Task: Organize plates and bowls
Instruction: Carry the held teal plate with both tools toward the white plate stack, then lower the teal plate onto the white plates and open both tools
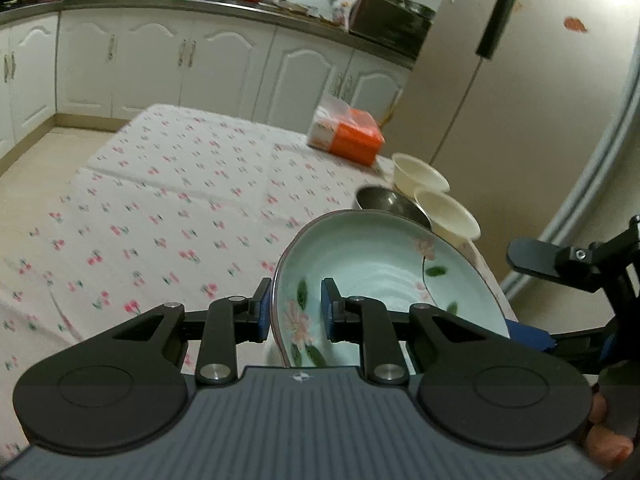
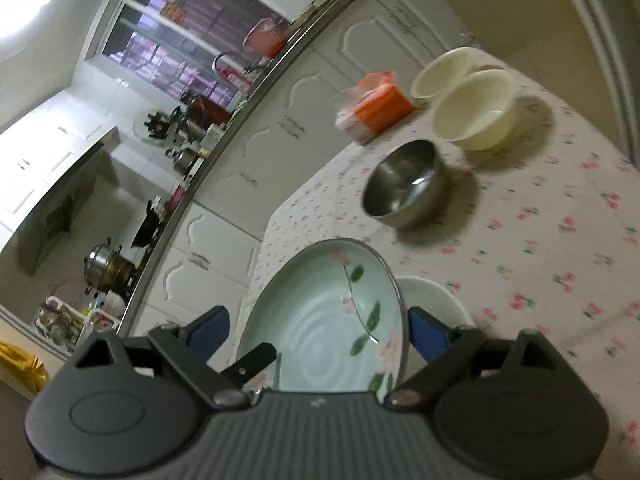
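The celadon plate [image 1: 384,268], near rim hidden, tilts on edge; left gripper [image 1: 296,312] pinches its rim, right gripper [image 2: 320,332] spread wide around it.

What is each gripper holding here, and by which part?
The left gripper pinches the near rim of the pale green floral plate. The right gripper stands open around the plate's opposite edge, not clamped.
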`<state>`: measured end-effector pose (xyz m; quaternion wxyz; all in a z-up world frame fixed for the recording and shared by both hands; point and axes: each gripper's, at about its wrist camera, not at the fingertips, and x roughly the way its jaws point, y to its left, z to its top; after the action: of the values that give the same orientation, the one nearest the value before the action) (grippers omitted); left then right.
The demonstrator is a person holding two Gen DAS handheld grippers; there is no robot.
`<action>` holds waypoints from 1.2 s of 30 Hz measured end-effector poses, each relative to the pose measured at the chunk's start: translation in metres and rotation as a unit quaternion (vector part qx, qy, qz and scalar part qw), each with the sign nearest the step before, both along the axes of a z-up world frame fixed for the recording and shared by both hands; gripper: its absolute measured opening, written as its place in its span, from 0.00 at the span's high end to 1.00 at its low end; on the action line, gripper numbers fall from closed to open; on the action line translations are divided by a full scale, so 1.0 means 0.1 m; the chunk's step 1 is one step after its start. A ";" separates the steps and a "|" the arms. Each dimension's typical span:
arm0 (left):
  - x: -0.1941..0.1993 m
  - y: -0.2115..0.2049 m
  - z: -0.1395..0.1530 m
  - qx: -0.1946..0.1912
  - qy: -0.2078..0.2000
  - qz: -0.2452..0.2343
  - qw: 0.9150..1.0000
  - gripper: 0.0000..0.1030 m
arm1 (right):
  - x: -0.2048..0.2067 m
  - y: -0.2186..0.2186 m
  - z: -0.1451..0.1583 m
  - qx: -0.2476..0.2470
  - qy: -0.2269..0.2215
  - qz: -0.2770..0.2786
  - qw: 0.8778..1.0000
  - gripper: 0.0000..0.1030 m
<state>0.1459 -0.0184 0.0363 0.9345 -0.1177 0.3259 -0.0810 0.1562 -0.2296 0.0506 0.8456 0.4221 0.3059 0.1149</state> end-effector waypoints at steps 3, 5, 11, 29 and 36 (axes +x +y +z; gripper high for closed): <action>-0.05 -0.06 -0.05 0.009 0.005 -0.007 1.000 0.79 | -0.11 -0.08 -0.07 0.004 0.001 -0.012 1.000 0.08; -0.07 -0.09 -0.08 0.016 0.009 -0.010 1.000 0.79 | -0.15 -0.09 -0.10 0.004 0.004 -0.015 1.000 0.08; -0.07 -0.19 -0.15 0.031 0.017 -0.011 0.999 0.78 | -0.26 -0.10 -0.21 -0.001 0.004 -0.016 1.000 0.08; -0.04 -0.32 -0.15 0.069 -0.007 -0.010 0.998 0.77 | -0.32 -0.03 -0.23 -0.043 -0.020 -0.004 0.999 0.04; -0.06 -0.26 -0.11 0.056 -0.013 -0.010 0.998 0.69 | -0.33 -0.13 -0.34 -0.006 -0.020 -0.015 1.000 0.03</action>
<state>0.1396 -0.0444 0.0256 0.9428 -0.0605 0.3193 -0.0736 0.1227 -0.2428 0.0169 0.8554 0.4194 0.2836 0.1091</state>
